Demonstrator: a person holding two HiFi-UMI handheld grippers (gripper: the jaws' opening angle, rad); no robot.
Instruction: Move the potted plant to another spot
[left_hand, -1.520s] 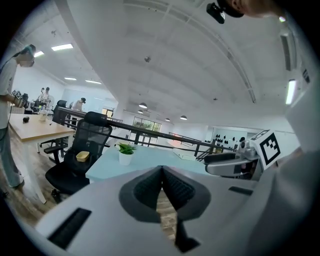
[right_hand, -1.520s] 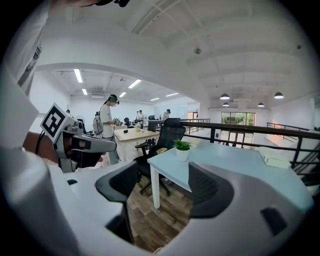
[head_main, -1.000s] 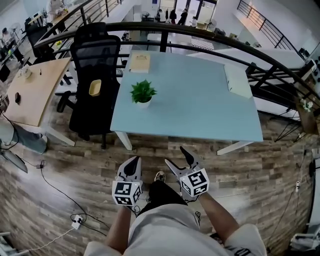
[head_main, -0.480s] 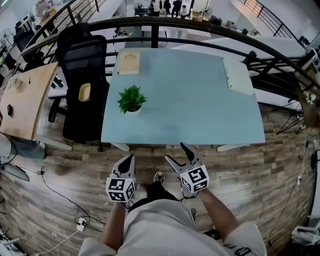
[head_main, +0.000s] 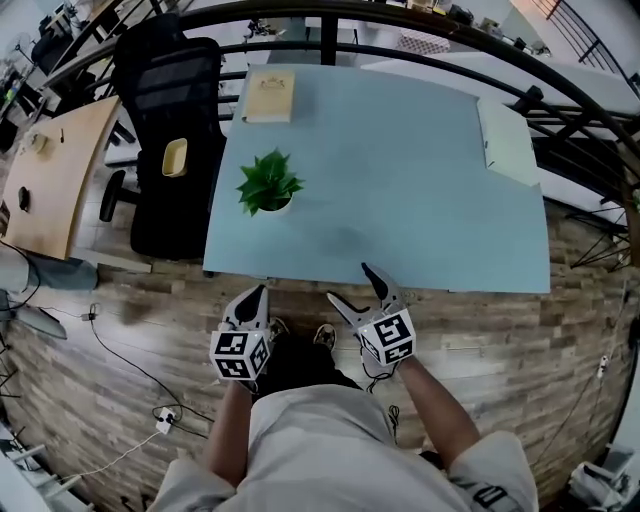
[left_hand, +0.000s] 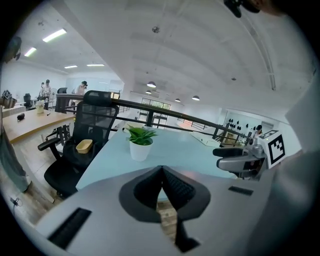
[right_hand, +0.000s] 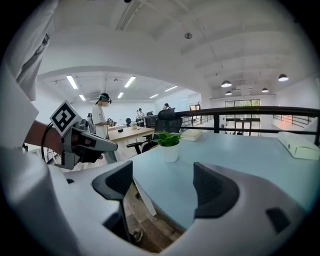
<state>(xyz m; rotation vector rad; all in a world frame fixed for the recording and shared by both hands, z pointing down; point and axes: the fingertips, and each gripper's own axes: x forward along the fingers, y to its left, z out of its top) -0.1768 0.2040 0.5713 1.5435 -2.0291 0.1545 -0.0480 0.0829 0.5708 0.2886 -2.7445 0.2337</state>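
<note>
We stood at the counter's (head_main: 400, 180) near edge, potted plant (head_main: 268, 186) far left on it. Left gripper (head_main: 257, 292) fingers were closed; right gripper (head_main: 350, 283) fingers had just been opening, empty, likely readying a grasp.

A pale blue table (head_main: 420, 200) fills the middle. The potted plant (head_main: 268, 186) stands upright on its left part, close to the left edge. Left of the table is a black chair (head_main: 170, 95) with a yellow dish (head_main: 175, 157) on its seat. Both grippers hover over the wood floor (head_main: 120, 330), just short of the table's near edge. The left gripper (head_main: 259, 292) has its jaws together. The right gripper (head_main: 352, 284) has its jaws apart; they have just been opening and nothing is between them.
</note>
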